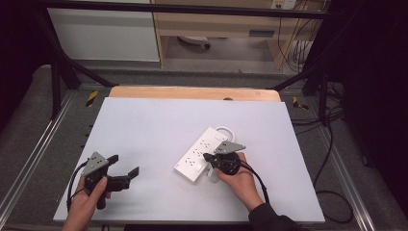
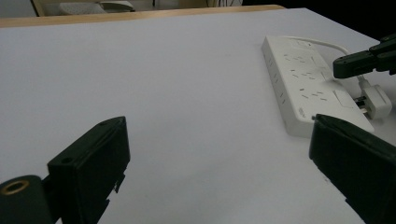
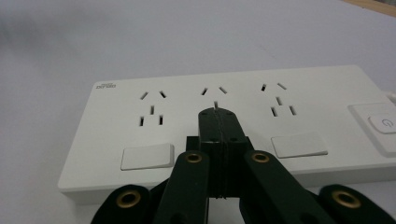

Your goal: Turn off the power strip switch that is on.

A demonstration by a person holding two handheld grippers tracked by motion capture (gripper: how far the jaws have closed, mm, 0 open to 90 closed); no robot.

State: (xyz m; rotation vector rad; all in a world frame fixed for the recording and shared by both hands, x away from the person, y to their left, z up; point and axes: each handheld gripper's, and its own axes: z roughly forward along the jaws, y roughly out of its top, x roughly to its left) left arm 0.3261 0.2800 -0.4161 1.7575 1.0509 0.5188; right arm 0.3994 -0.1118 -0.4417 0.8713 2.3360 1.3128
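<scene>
Black left claw (image 1: 124,165), black right claw (image 1: 208,157), grey three-cornered plates, brass-ringed screw holes, black cables, dark sleeve (image 1: 269,219)

Pale desk (image 1: 159,130) with a wooden strip (image 1: 192,93) along the far edge. Beyond, across the top, a black frame bar (image 1: 192,8); behind, a white cabinet (image 1: 103,33), wooden shelving (image 1: 216,24), loose cables (image 1: 294,50) hanging beside.

Right gripper (image 3: 217,112) jaws pressed together, tips over middle socket of white power strip (image 3: 303,121); power button (image 3: 383,123) at 3 o'clock.
</scene>
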